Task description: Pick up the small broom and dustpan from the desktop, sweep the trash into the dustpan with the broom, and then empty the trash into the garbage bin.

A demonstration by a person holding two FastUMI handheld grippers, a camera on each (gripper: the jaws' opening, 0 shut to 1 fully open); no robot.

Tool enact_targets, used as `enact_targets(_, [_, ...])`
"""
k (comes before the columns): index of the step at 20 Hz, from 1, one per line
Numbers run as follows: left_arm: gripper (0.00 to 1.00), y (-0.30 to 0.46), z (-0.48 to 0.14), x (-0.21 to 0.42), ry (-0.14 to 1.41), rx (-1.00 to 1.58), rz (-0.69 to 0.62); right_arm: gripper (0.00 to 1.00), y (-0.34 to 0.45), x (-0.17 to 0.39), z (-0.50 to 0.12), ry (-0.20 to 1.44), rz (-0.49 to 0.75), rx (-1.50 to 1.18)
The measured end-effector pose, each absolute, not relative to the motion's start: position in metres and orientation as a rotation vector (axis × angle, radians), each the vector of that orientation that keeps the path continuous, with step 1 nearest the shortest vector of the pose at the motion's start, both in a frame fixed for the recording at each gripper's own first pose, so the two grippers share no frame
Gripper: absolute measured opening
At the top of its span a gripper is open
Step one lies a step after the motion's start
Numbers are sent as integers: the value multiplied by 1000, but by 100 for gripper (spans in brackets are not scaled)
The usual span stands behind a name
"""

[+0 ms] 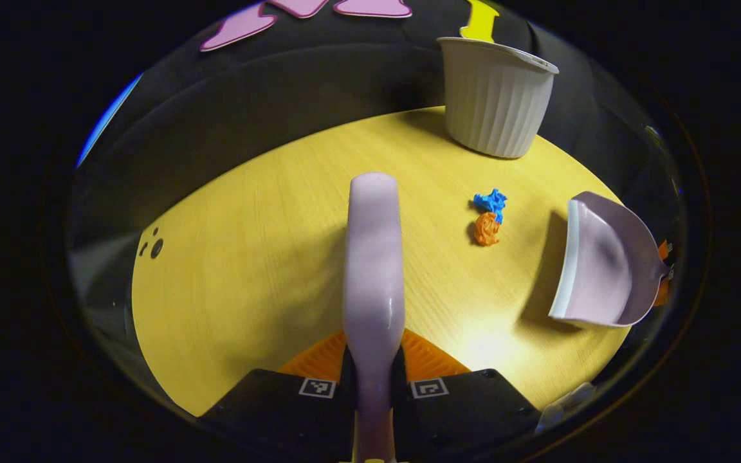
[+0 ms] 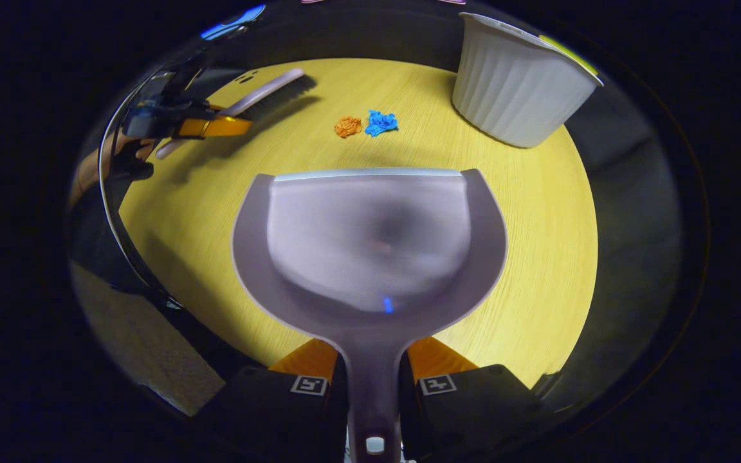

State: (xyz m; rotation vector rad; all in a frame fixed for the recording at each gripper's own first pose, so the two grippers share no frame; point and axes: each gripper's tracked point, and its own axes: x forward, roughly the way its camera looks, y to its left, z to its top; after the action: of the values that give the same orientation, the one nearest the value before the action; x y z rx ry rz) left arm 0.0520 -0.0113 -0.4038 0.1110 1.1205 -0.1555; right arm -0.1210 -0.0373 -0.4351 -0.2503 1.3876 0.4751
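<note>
Okay, left gripper point(image 1: 374, 379) clamps the broom point(image 1: 374, 257) by its handle, right gripper point(image 2: 374, 379) clamps the dustpan point(image 2: 370, 238) handle. 2 crumpled trash bits, orange scrap point(image 2: 347, 126) and blue scrap point(image 2: 381, 122), sit touching on the desktop point(image 2: 538, 244) ahead of the pan lip, near the garbage bin point(image 2: 518, 90). Both tools look light, rigid plastic; handle grips suit. Scraps likely featherlight, may skitter.

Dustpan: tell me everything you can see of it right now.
The dustpan is pale lilac, smooth plastic by the look, with a rounded scoop, a lighter strip along its straight front lip and a narrow handle. The scoop is empty. The right hand-held gripper clamps its handle, and its lip faces the orange and blue trash. Whether it touches the wooden desktop is unclear.
</note>
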Motion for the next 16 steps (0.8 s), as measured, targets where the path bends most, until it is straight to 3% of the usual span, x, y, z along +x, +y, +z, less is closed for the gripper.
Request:
enact_targets(3, [28, -31, -409, 74, 1132, 149, -208, 34, -39, -118, -437, 1421, 493, -261])
enact_targets(5, [28, -42, -418, 85, 1144, 181, -246, 40, -38, -117, -440, 1435, 501, -258])
enact_targets(6, [28, -48, -421, 89, 1150, 194, -261, 34, -39, -117, -441, 1440, 505, -261])
enact_targets(7, [28, -56, -425, 92, 1160, 197, -277, 34, -40, -116, -443, 1444, 508, -266])
enact_targets(11, [28, -85, -424, 91, 1196, 189, -354, 37, -47, -110, -451, 1446, 534, -289])
enact_targets(16, [28, -148, -407, 62, 1270, 21, -590, 37, -52, -100, -461, 1424, 571, -301])
